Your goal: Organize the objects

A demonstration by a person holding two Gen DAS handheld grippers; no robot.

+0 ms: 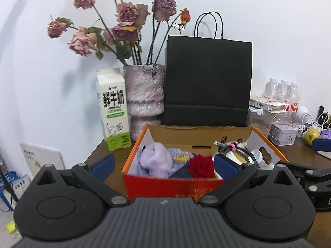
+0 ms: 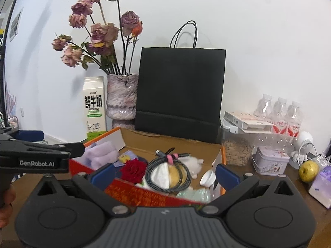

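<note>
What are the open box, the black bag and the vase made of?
Box: corrugated cardboard, raw brown inside, glossy red-orange print outside.
Black bag: matte paper by its crisp folds, with thin cord handles.
Vase: probably glass, mottled pink-grey, given shiny highlights; ceramic is possible.

My left gripper [image 1: 163,164] sits level and points forward, its two blue-padded fingers [image 1: 103,163] spread wide with nothing between them. My right gripper [image 2: 165,174] is held the same way just beside it, jaws wide apart and empty, blue pads [image 2: 226,176] facing each other across the gap. In the right wrist view I see the left gripper's black body from the side at the left edge, with part of the hand [image 2: 7,204] holding its grip below.
</note>
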